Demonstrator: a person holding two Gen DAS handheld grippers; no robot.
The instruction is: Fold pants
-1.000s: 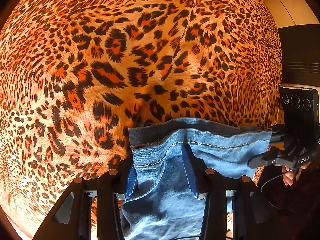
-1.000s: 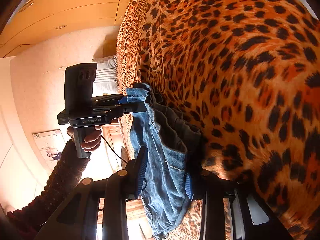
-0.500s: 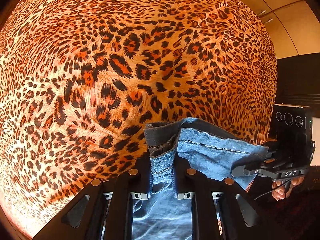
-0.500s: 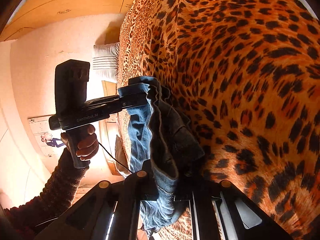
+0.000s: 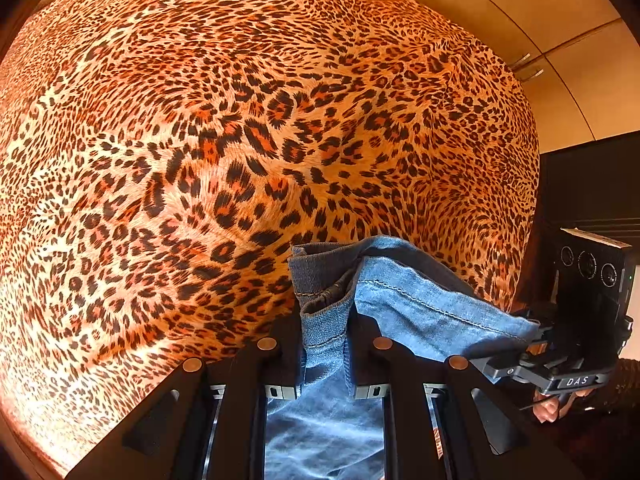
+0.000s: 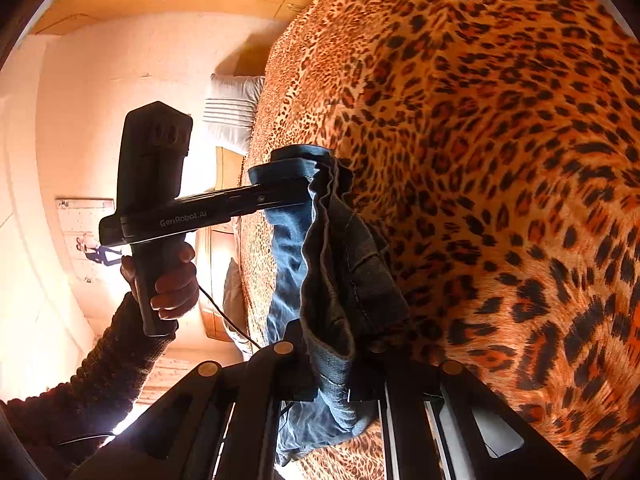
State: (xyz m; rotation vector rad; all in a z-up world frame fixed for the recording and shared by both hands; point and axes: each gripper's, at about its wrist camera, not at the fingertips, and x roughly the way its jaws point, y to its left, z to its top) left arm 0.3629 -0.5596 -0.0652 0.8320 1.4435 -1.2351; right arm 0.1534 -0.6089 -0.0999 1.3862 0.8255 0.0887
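- Bedspread (image 5: 248, 152) in leopard print fills most of both views, covering the bed.
- Pants (image 5: 404, 312), blue denim, hang bunched at lower centre of the left wrist view, held up in front of the bedspread between the two grippers.
- Left gripper (image 5: 326, 344) has its fingers closed on a fold of the pants' edge; in the right wrist view it reaches in level from the left, its handle wrapped by the left hand (image 6: 170, 284) with a knitted sleeve behind it.
- Right gripper (image 6: 330, 354) has its fingers pinched on the other end of the same edge.
- Pillow (image 6: 232, 114), white, lies at upper left.
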